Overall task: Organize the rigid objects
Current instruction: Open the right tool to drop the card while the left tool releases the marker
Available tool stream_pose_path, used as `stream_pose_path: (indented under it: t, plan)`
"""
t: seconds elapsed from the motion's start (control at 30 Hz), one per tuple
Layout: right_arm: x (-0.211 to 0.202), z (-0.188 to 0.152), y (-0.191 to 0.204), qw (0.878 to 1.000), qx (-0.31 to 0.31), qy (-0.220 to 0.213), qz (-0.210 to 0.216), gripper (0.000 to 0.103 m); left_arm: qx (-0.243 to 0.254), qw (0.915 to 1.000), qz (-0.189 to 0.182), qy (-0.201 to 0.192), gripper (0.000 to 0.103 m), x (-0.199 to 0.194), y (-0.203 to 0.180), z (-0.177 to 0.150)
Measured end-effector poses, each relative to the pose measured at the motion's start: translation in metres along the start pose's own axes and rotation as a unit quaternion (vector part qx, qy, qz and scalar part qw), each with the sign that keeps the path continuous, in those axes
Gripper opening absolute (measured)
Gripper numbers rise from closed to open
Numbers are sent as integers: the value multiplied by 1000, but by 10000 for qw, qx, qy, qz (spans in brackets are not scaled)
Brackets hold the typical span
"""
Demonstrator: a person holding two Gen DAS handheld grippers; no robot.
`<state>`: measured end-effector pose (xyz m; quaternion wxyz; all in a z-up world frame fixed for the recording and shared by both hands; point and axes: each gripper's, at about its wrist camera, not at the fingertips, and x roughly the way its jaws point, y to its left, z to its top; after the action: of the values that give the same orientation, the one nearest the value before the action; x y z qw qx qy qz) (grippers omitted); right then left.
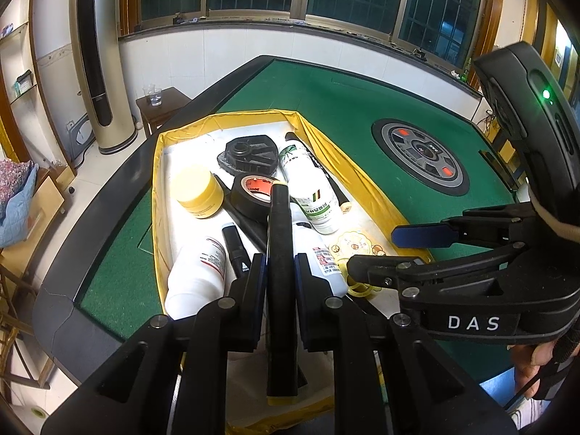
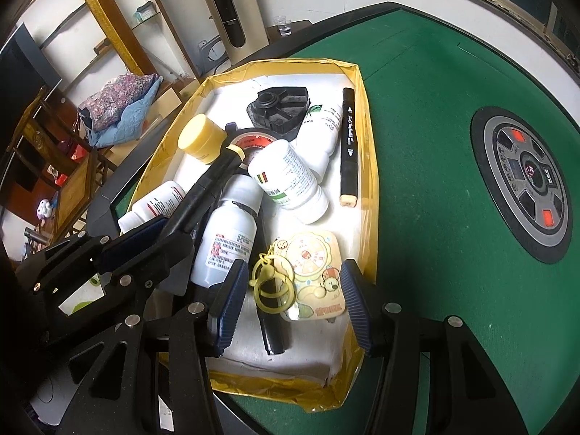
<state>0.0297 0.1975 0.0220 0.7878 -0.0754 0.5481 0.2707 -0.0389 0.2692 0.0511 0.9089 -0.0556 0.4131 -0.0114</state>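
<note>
The left gripper (image 1: 278, 272) is clamped on a long black marker pen with a pale yellow end cap (image 1: 278, 253), its blue pads (image 1: 258, 272) pressing the barrel from both sides; the pen points away over the shallow yellow-taped, white-lined box (image 1: 159, 166) on the green felt table (image 1: 355, 108).

All places below are relative to that box. The right gripper (image 2: 290, 301) hangs over its near end with jaws partly apart and nothing pressed between them; a cream cartoon-printed card with a translucent yellow plastic keyring clip (image 2: 315, 272) lies on the lining below the gap, and a short black tube (image 2: 273, 330) lies just under the clip, nearer the box's close edge.

Towards the middle, a white plastic bottle with a red-printed label (image 2: 224, 246) lies on its side beside the held pen. Another white bottle with a red-striped label (image 2: 159, 203) lies against the left wall. A white bottle with a green-banded label (image 2: 286, 181) rests across the centre, and a second black marker with a beige tip (image 2: 348, 145) lies along the right wall.

Further in, a pale yellow round lidded jar (image 2: 203, 137) stands left of centre, touching a roll of black tape with a red core label (image 1: 252, 190). Another white bottle with a green leaf print (image 2: 322, 127) lies behind it. At the far end sits a black moulded plastic part with a round socket (image 2: 277, 108).
</note>
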Motion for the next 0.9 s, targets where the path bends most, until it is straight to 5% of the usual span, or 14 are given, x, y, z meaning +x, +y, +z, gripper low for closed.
stream_pose_path:
  t: [0.5, 0.67, 0.9]
  plan:
    - [-13, -14, -2, 9999, 154, -64, -10, 48, -85, 10000, 10, 9, 21, 0, -4, -1]
    - [-20, -17, -4, 9997, 202, -103, -77, 48, -245, 9996, 49, 117, 46, 4, -3, -3]
    - [-22, -25, -12, 9994, 343, -34, -61, 48, -160, 9997, 181, 52, 51, 3, -11, -8]
